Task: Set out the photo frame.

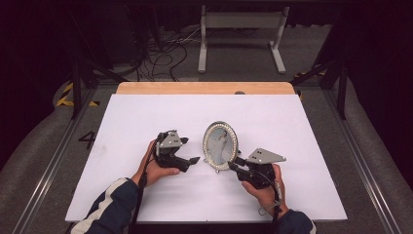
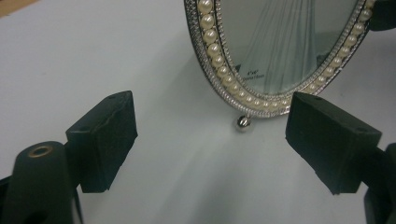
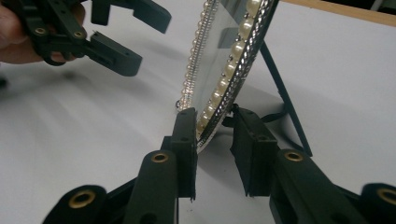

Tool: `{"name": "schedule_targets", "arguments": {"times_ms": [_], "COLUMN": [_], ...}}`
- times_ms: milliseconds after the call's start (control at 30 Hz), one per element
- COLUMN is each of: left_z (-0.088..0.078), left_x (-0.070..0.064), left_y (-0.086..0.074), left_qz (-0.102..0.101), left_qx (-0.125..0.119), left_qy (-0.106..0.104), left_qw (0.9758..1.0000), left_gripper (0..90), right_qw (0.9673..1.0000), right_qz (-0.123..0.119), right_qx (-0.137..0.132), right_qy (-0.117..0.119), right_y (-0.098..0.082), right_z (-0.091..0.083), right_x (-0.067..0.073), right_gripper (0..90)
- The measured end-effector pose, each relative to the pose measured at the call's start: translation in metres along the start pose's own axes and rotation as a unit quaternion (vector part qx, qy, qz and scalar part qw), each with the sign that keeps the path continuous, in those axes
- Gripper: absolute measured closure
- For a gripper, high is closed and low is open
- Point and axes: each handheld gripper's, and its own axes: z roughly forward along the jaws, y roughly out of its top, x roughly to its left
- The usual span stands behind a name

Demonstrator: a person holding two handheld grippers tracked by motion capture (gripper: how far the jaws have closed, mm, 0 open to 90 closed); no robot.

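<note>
The oval picture frame (image 1: pixel 220 146) has a shiny silver metal rim set with a ring of glossy cream pearl-like beads, and its glass front is smooth and reflective. A small polished metal ball foot (image 2: pixel 243 122) hangs at its lower edge, and a thin dark matt strut (image 3: pixel 285 100) props its back. The surface (image 1: pixel 146 117) is a matt, smooth white sheet, with a bare pale wood strip (image 1: pixel 204 87) along its far edge. The left gripper (image 2: pixel 210 140) and right gripper (image 3: pixel 215 135) have matt black plastic fingers (image 2: pixel 105 140) with brass-coloured rivets, and each carries a dull grey metal plate (image 1: pixel 265 156).
</note>
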Motion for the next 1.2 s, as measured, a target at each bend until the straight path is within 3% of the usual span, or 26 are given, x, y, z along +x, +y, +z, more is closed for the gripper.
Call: {"name": "schedule_targets", "arguments": {"times_ms": [200,267,433,533,867,1000,1200], "left_z": [0.018,0.029,0.040,0.047,0.043,0.041,0.037], "left_x": [0.007,0.009,0.009,0.008,-0.001,-0.001,0.001], "left_y": [0.005,0.007,0.008,0.008,0.014,0.014,0.012], "left_qz": [0.005,0.000,0.002,0.004,0.016,0.014,-0.005], "left_qx": [-0.001,-0.002,0.005,0.012,-0.005,-0.002,0.002], "left_qy": [-0.010,-0.030,-0.036,-0.055,-0.082,-0.077,-0.065], "left_qw": [0.9999,0.9995,0.9993,0.9984,0.9965,0.9969,0.9979], "left_gripper": [17.4,17.6,18.5,18.4,26.0,27.7,41.1], "right_qw": [0.9995,0.9990,0.9989,0.9989,0.9988,0.9989,0.9990], "right_qz": [0.002,0.001,-0.008,-0.008,-0.011,-0.010,-0.002], "right_qx": [-0.027,-0.039,-0.042,-0.044,-0.044,-0.043,-0.044], "right_qy": [-0.018,-0.023,-0.019,-0.017,-0.018,-0.016,-0.011], "right_y": [0.003,0.004,0.005,0.005,0.005,0.005,0.005], "right_z": [-0.010,-0.012,-0.012,-0.012,-0.011,-0.011,-0.010], "right_x": [-0.001,-0.001,0.001,0.002,0.002,0.001,-0.003], "right_gripper": [69.7,71.8,78.5,81.4,81.8,81.9,82.0]}}
